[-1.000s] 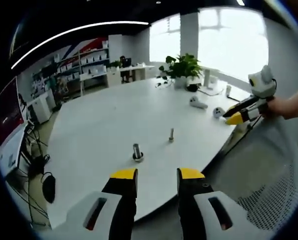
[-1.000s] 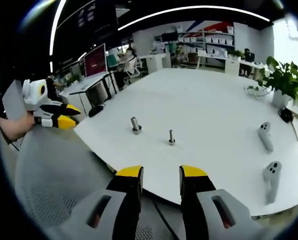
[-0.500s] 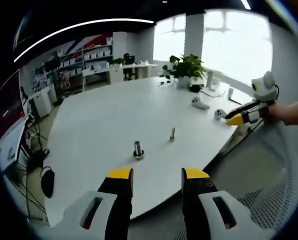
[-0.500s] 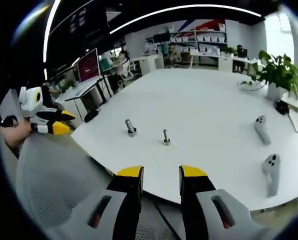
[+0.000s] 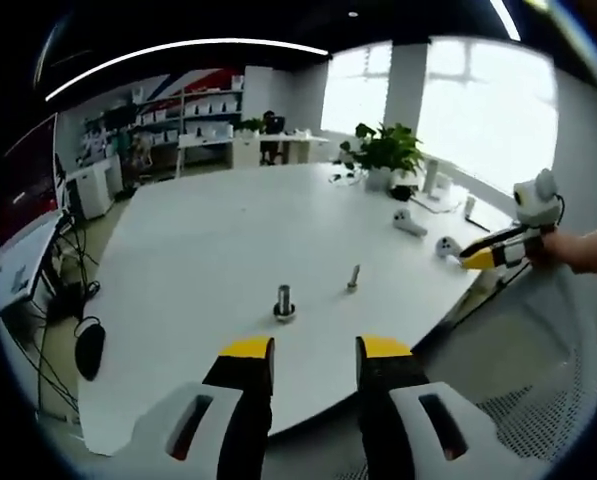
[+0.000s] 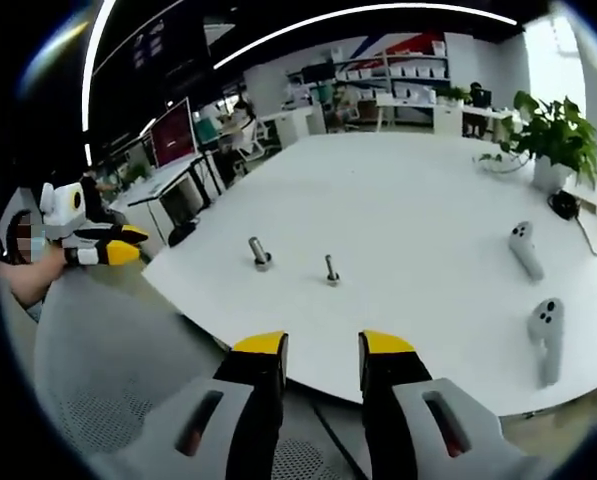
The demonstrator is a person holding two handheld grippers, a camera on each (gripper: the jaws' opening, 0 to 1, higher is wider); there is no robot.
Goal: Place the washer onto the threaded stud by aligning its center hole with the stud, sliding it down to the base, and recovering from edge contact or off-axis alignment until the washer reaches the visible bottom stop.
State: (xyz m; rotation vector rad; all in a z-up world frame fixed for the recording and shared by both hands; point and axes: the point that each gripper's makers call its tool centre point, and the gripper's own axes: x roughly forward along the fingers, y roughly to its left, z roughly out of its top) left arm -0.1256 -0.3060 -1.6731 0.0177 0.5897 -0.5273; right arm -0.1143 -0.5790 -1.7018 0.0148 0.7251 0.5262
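While my left gripper (image 5: 315, 348) and right gripper (image 6: 321, 344) hang off the table (image 5: 208, 230) edge, jaws parted and empty, the threaded stud (image 5: 354, 278) stands ahead of both, the thicker bolt (image 5: 284, 302) just beside it; I cannot make out the washer

Bright daylight pours through the windows (image 5: 478, 110) at two o'clock in the left gripper view, blown out white. A curved ceiling light strip (image 6: 308, 25) glows at twelve. The white table (image 6: 408, 210) shows soft glare. Fisheye bending and mild blur grow toward edges.
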